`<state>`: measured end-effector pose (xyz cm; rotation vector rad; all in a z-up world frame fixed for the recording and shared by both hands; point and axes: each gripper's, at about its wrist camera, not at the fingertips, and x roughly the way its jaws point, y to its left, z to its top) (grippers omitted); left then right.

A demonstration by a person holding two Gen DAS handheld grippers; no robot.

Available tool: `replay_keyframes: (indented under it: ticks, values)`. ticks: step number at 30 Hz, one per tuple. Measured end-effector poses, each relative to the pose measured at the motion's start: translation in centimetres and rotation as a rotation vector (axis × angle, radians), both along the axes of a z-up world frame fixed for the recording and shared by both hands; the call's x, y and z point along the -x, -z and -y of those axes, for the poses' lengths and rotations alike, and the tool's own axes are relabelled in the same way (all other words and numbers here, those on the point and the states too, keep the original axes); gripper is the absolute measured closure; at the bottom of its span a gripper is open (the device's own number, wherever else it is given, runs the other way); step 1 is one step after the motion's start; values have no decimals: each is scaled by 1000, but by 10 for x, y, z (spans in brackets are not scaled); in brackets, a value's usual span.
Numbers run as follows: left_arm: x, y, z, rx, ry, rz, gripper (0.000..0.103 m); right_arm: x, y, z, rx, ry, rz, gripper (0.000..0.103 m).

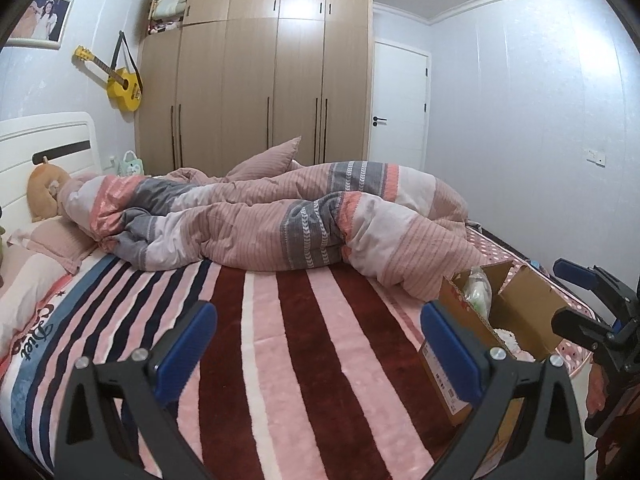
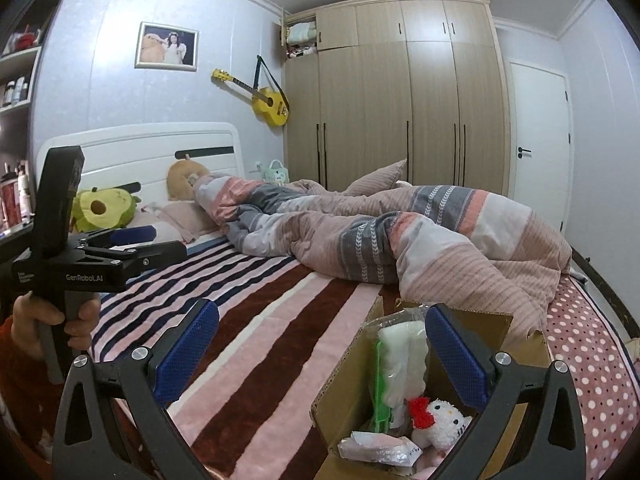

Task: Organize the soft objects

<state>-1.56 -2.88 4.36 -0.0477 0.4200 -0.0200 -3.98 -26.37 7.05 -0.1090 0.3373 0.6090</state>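
Note:
An open cardboard box [image 2: 352, 396] stands on the striped bed blanket [image 2: 280, 320]; it also shows in the left wrist view [image 1: 472, 320]. Inside it lie a white plush cat with a red bow [image 2: 444, 420], a bagged white soft item [image 2: 402, 360] and a plastic packet [image 2: 380, 448]. My right gripper [image 2: 320, 344] is open and empty, above the box's left side. My left gripper [image 1: 318, 344] is open and empty over the blanket, left of the box. An avocado plush [image 2: 102, 210] and a brown plush [image 2: 182, 178] lie by the headboard.
A crumpled pink-and-grey duvet [image 1: 304, 220] lies across the far half of the bed with pillows [image 1: 56, 240] at the head. A wardrobe [image 1: 256, 80], a door [image 1: 398, 108] and a yellow guitar [image 1: 120, 80] are behind. Shelves [image 2: 16, 80] stand at the left.

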Motion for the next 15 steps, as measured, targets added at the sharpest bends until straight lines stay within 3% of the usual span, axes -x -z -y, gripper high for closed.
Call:
replay_keyframes:
  ticks: [15]
  values:
    - [1, -1, 12, -5, 16, 6, 2, 2, 4, 4, 4, 25, -3, 0]
